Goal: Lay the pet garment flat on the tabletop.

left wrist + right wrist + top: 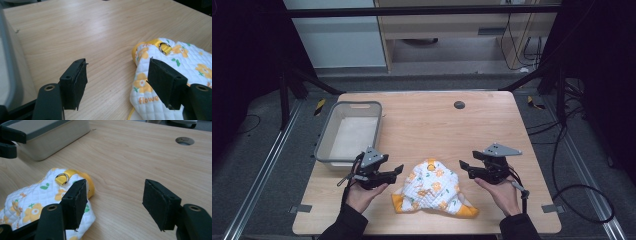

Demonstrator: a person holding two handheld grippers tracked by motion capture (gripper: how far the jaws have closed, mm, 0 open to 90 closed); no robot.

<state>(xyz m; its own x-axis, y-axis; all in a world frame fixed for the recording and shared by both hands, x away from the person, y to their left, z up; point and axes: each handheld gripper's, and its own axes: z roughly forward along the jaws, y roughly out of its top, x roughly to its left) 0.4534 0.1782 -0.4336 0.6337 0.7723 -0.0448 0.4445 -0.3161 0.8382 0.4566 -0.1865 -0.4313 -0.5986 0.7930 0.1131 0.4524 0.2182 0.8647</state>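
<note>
I hold my left tool [398, 170] and right tool [463, 165] low, jaws wide and empty, pointing inward at the quilted mitt [432, 187] on the surface [427, 120].

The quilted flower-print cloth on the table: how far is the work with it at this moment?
Nothing looks done yet: the quilted cloth lies crumpled on the table, and the grey bin holds nothing. In hand: the left gripper and right gripper flank it, jaws open, gripping nothing. Left: grasping and handling the cloth.
</note>
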